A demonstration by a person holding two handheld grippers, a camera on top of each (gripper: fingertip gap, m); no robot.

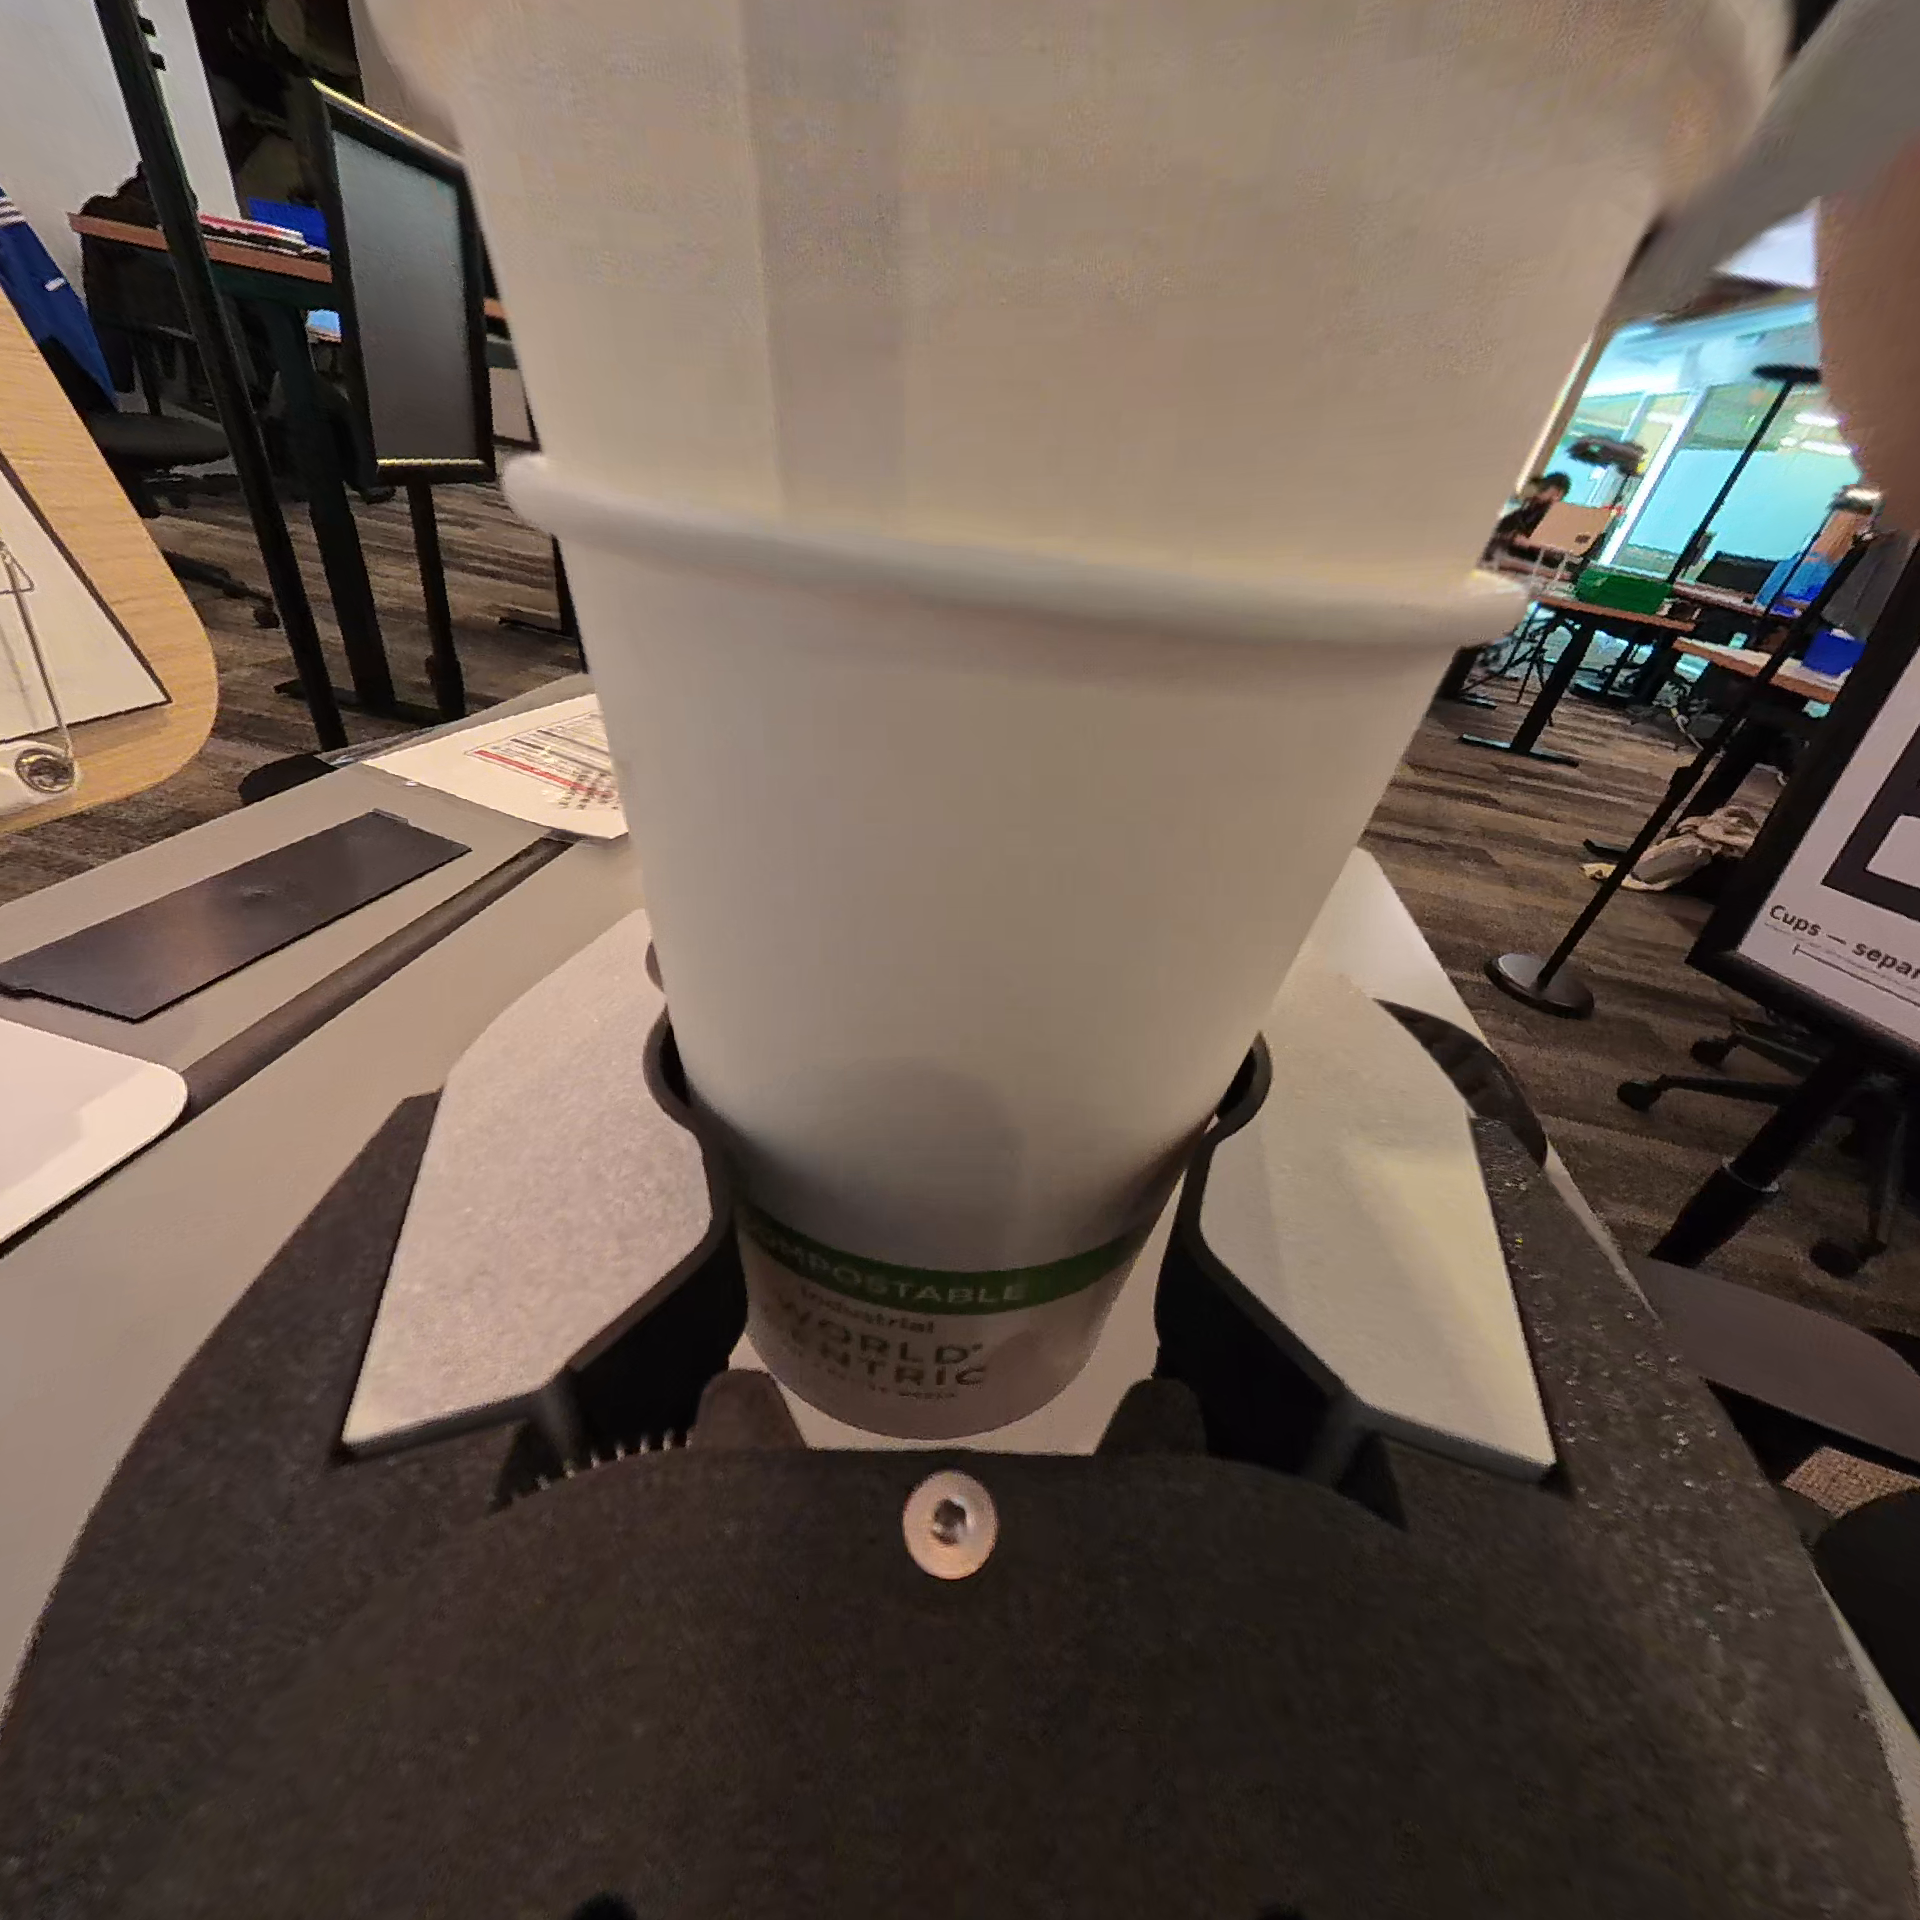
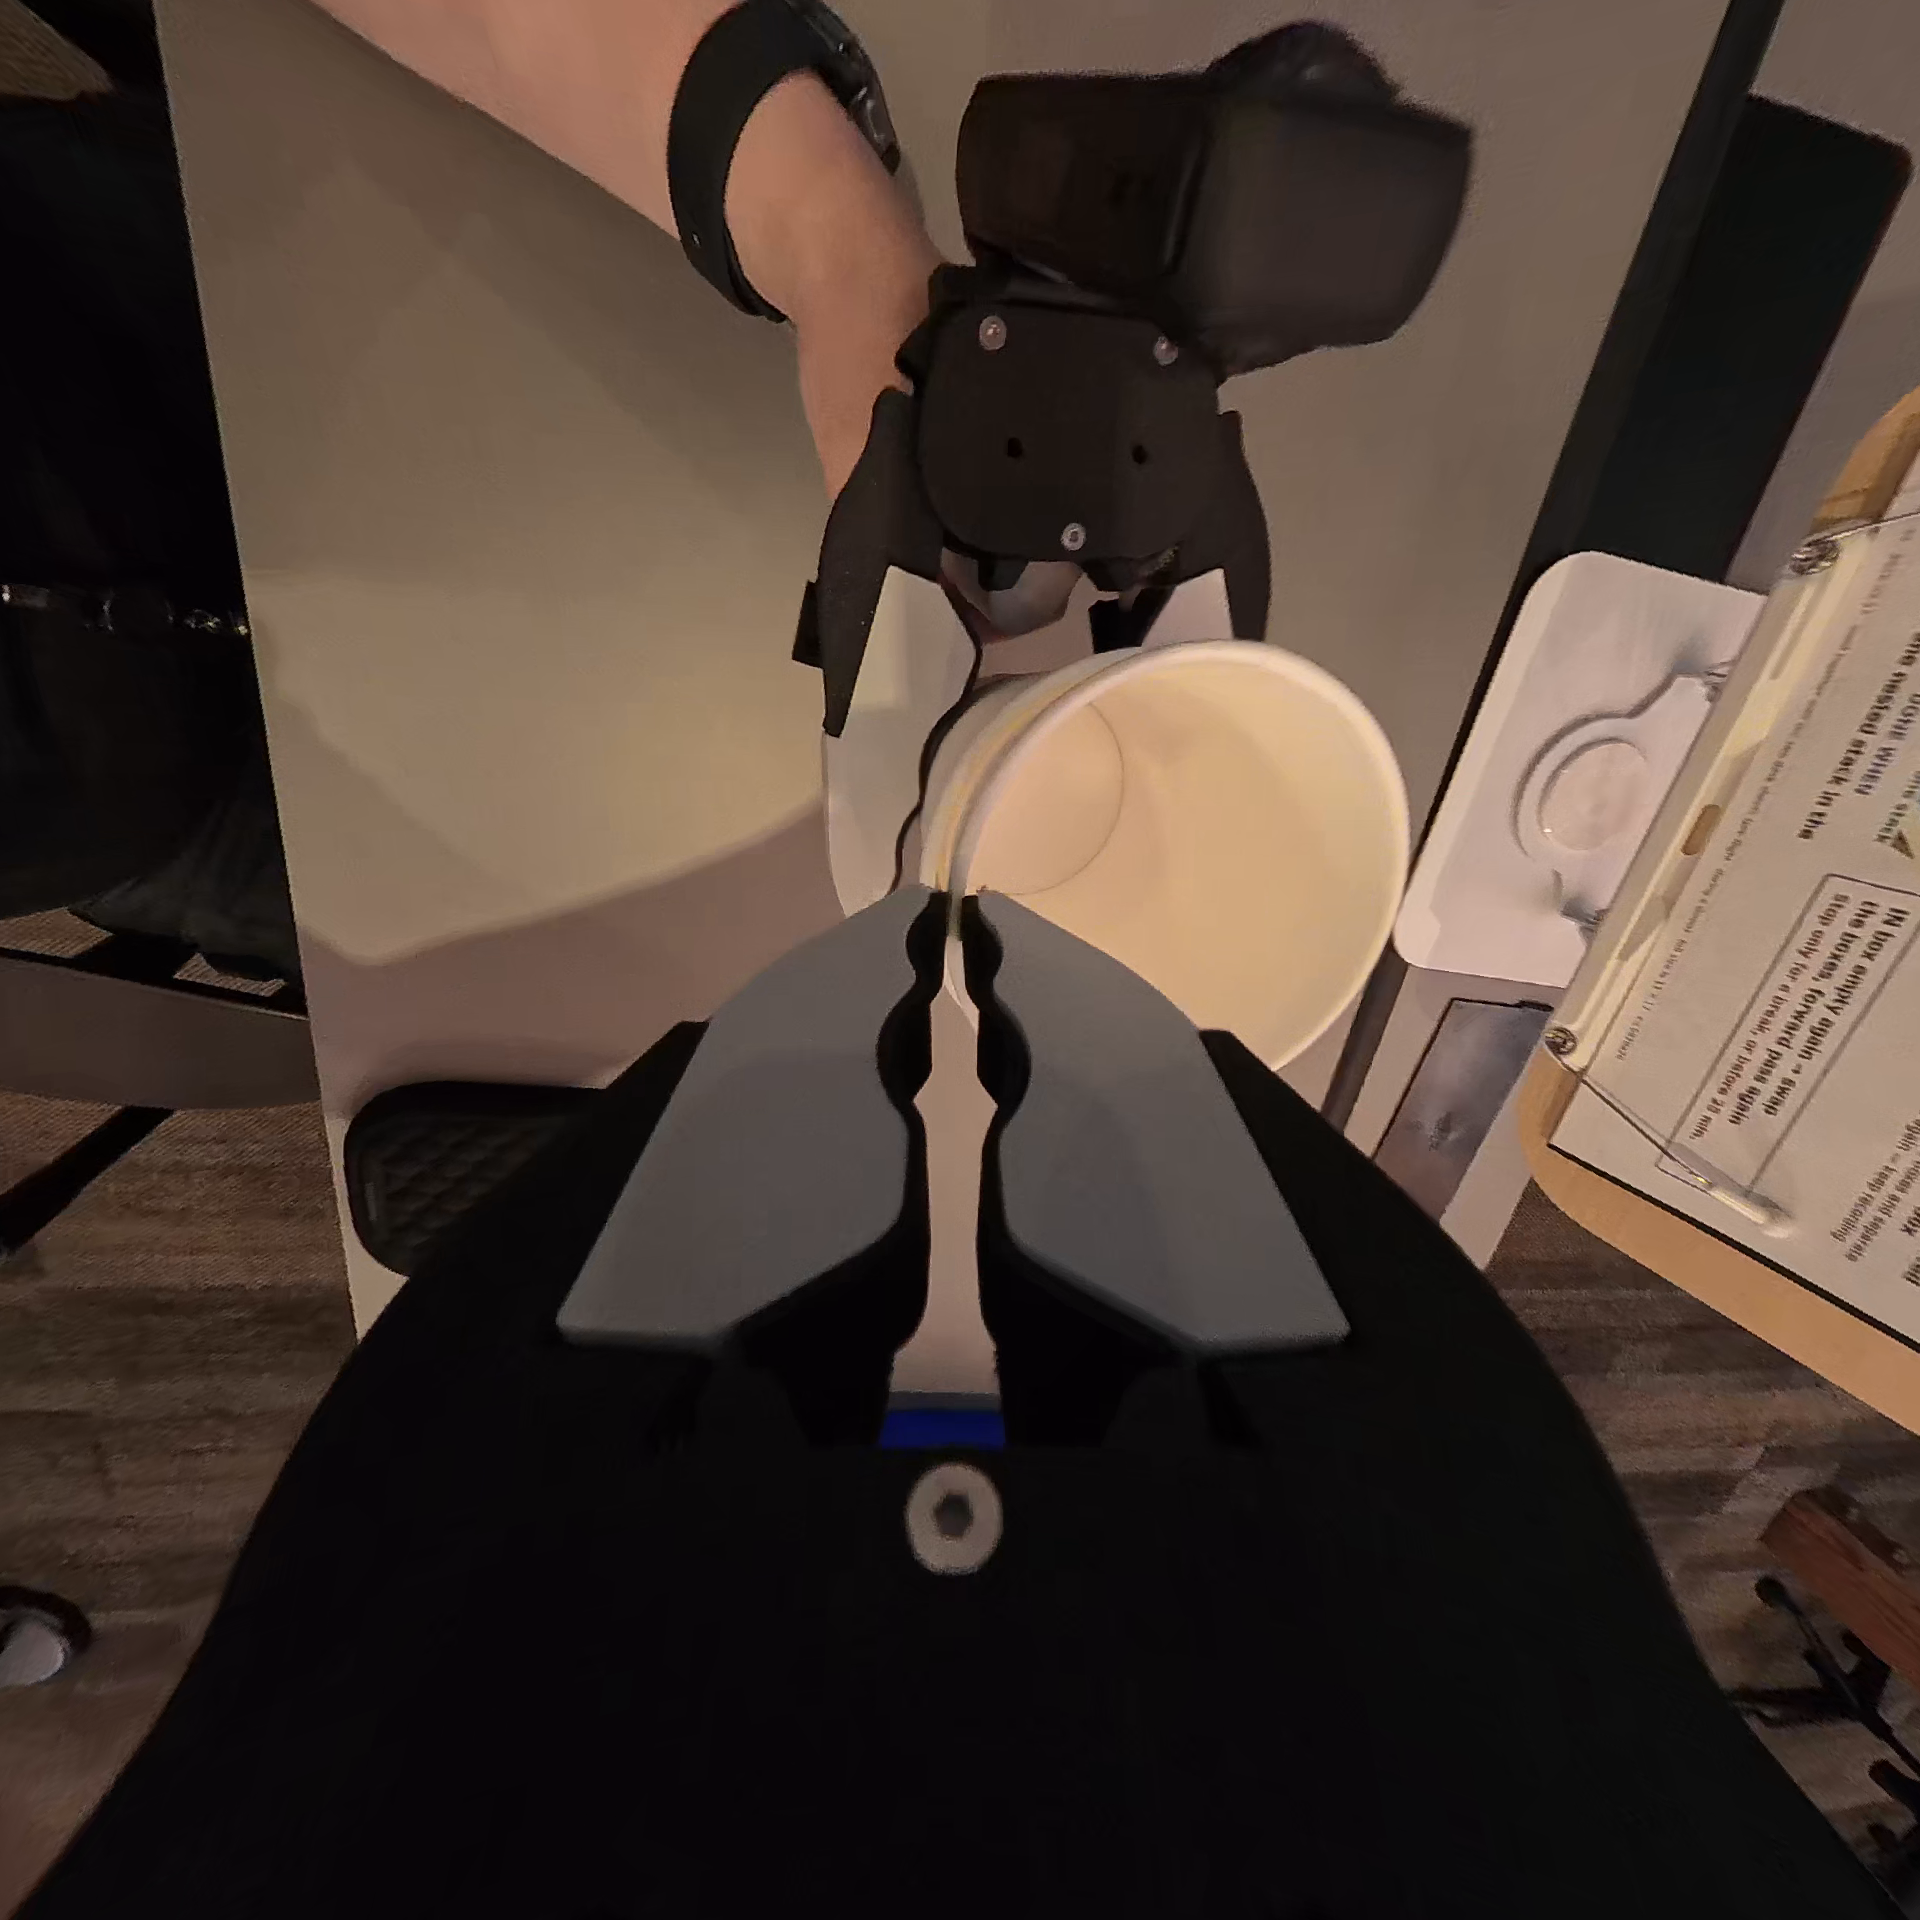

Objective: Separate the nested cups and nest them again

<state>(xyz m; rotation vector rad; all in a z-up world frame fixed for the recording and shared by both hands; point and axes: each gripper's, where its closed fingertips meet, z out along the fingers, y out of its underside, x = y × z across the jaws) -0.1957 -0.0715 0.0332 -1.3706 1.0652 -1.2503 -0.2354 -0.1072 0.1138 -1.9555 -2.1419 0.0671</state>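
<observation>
My left gripper is clamped round the base of the outer cup, dead centre in its view. The inner cup rises out of it toward twelve o'clock. From the right gripper, the tips are pinched on the inner cup's rim at about one o'clock, the mouth open toward me. The gray table lies beyond. I judge these paper cups light and easily crushed, so I'd grip the rolled rim and stiff base, gently.
</observation>
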